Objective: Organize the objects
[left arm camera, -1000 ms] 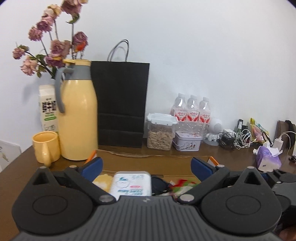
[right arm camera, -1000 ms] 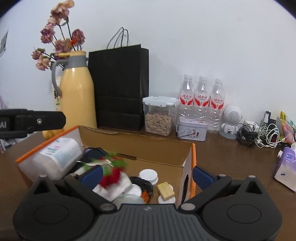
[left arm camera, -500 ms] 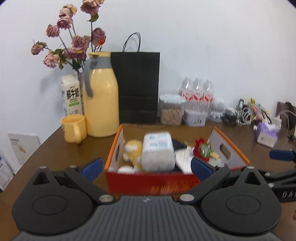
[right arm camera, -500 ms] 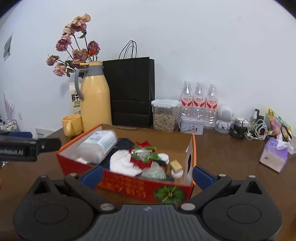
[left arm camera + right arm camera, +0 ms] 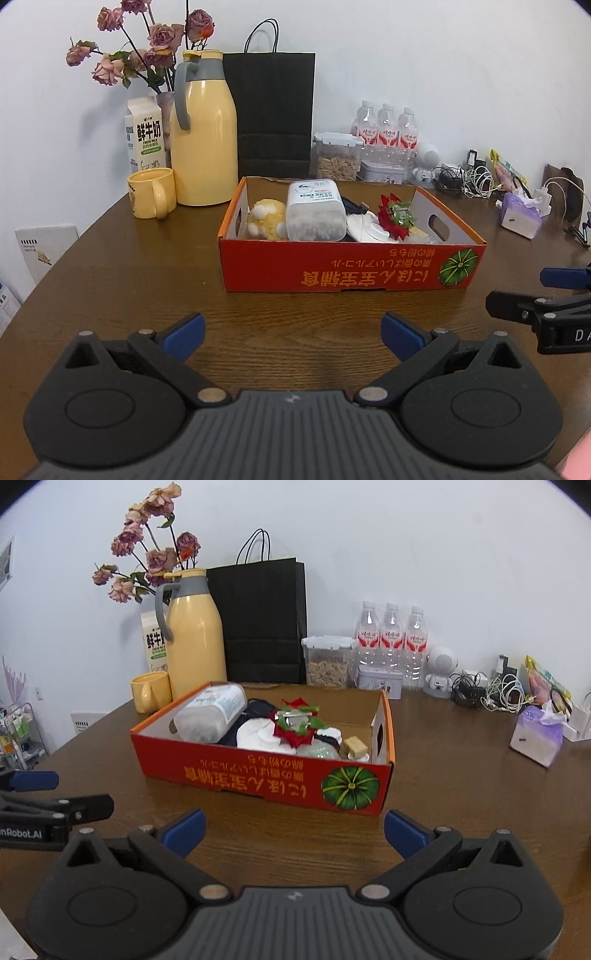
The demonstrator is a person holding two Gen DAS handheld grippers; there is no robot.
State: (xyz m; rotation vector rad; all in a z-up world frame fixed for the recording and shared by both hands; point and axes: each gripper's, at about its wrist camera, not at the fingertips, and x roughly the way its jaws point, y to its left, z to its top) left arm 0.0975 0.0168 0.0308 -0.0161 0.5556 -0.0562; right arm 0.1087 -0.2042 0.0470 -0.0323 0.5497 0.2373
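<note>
**A loaded red box on the desk, both tools empty**

The red cardboard box (image 5: 351,264) sits on the brown desk (image 5: 147,295), and it is your landmark for everything else. Inside it, toward its left wall, a yellow plush toy (image 5: 266,221) lies beside a clear plastic tub (image 5: 314,212) resting on its side; toward its right wall sit white cloth pieces (image 5: 260,738), a red and green ornament (image 5: 295,723) and a small tan block (image 5: 354,746). Whether these were gathered here or await sorting out, you cannot tell from this scene.

Judge the handling by material. The plush and cloth look soft and light, so pinch them at the bulk. The tub looks smooth and rounded and may slip; take it across its narrow width. The ornament looks delicate. The box itself is thin card that may flex; its end walls have cut-out handholds.

In front of the box, your left hand-held gripper (image 5: 291,332) and right hand-held gripper (image 5: 293,829) hover with jaws spread, holding nothing.
</note>
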